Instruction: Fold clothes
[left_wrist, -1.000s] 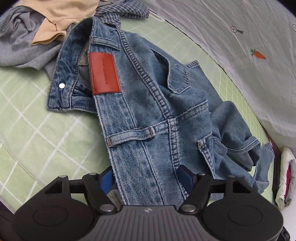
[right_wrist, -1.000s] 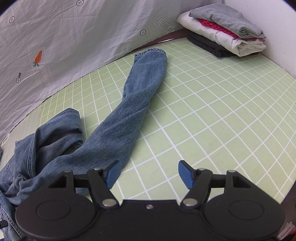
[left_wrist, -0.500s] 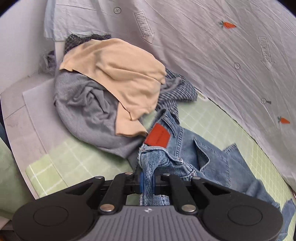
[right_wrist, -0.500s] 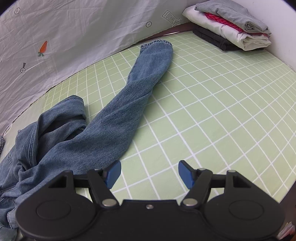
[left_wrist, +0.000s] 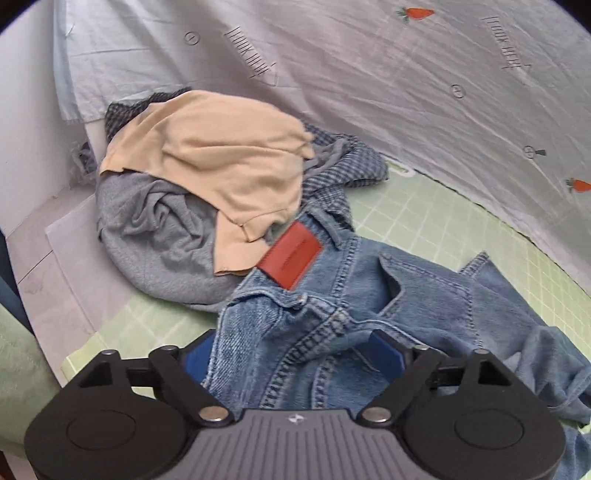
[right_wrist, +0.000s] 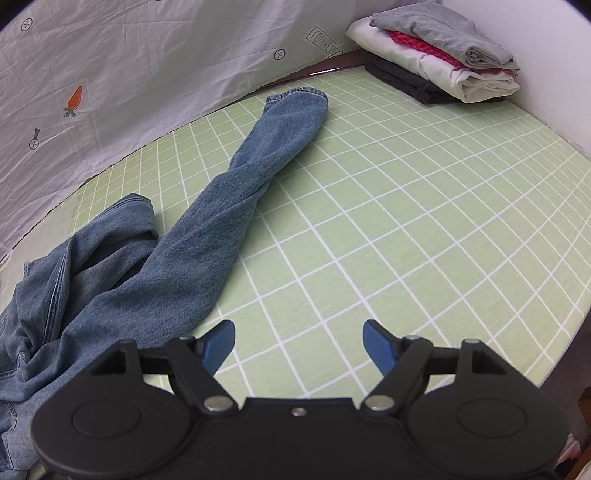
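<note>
L gripper (left_wrist: 291, 350): jaws are opening, set wide apart, w/ bunched denim of the jeans (left_wrist: 369, 314) lying between the blue pads; no pad is seen pressing on it, so nothing is clamped. R gripper (right_wrist: 299, 341): jaws also opening, wide apart, nothing between them, only green grid mat (right_wrist: 424, 221) below.

Landmark = jeans. Waistband w/ red patch (left_wrist: 290, 260) is seen just beyond L gripper. Touching the waistband, on its far side, an unfolded heap is seen: beige garment (left_wrist: 221, 162) atop grey garment (left_wrist: 159, 236) & checked shirt (left_wrist: 343, 166). One leg (right_wrist: 240, 195) is stretched out from the crumpled part across the mat; the other leg is rumpled beside it. Well beyond the leg's hem, a folded stack (right_wrist: 439, 55) is set in the corner. Printed sheet (right_wrist: 147, 55) hangs behind.

Risks, as judged: waist is crumpled & twisted, so a fold started now is likely to trap creases; a thick double layer could be caught in the next pinch & slip; heap edge could be dragged along w/ the waistband since the two overlap.
</note>
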